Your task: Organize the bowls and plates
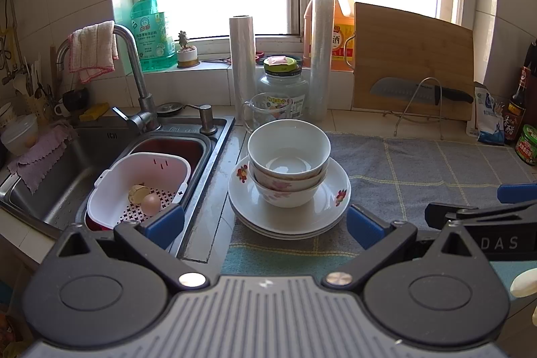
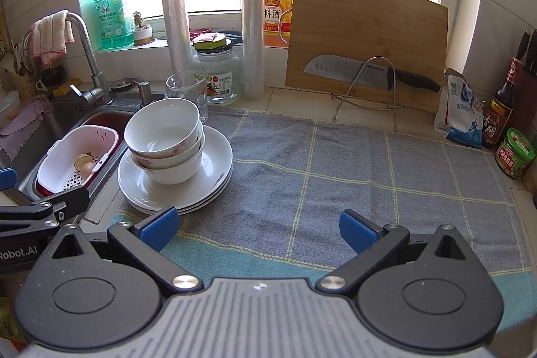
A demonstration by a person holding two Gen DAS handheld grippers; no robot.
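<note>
The work looks barely begun or nearly finished; I cannot tell which. Three bowls (image 1: 288, 163) sit nested on a stack of about three plates (image 1: 319, 210) at the table's left edge, beside the sink (image 1: 60, 176). The left claw (image 1: 265, 223) and the right claw (image 2: 258, 228) are both released, holding nothing.

The lower bowls (image 1: 285, 190) are mostly hidden inside the top bowl (image 1: 289, 150), showing only rims. Under them, the plates (image 2: 201, 190) show only stacked edges. Right of the bowls, the right gripper (image 1: 503, 207) is cut off by the frame's edge. The jar (image 2: 218, 69) behind has print too small to read.
</note>
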